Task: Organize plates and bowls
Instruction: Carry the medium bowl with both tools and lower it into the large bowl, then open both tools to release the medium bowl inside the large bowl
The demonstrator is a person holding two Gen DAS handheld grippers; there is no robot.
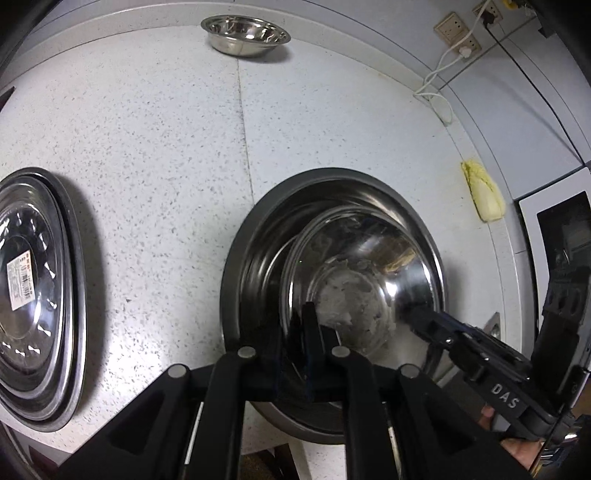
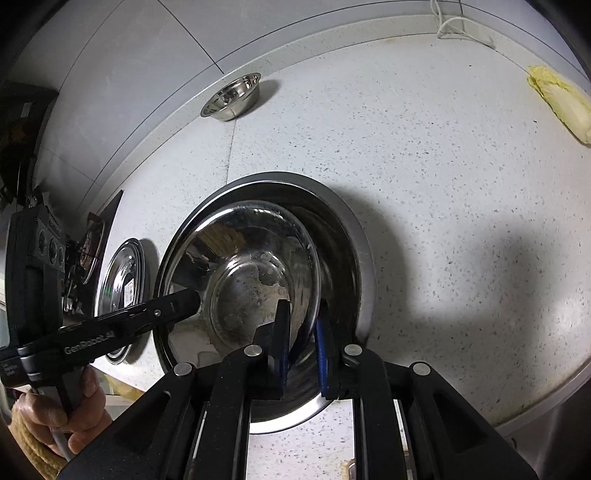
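A shiny stainless-steel bowl [image 1: 354,280] sits inside a larger, wide-rimmed stainless-steel basin [image 1: 236,266] on the speckled white tabletop [image 1: 155,155], leaning toward one side of the basin rather than lying centred. Both grippers are at the bowl's rim from opposite sides. The right gripper [image 2: 303,343] has its blue-padded fingers [image 2: 322,354] nearly closed with the rim of the bowl between them, one inside and one outside, so it appears to be pinching the bowl's wall. The left gripper [image 1: 314,328] also straddles the near rim with its jaws close together; whether its pads press on the metal cannot be told from the dark, reflective view.

The step in hand looks like nesting the bowl into the basin. Judging by how it lies, the next move calls for both grippers to let go and rise clear without dragging the bowl, which would likely slide on the smooth steel.

To the left lies a stack of flat round steel plates [image 1: 33,295], the top one bearing a white label. A small steel bowl [image 1: 245,35] stands well apart at the back edge of the tabletop, probably still to be gathered. A pale yellow napa cabbage [image 1: 482,192] and a white cable [image 1: 439,88] lie near the wall, out of the way.
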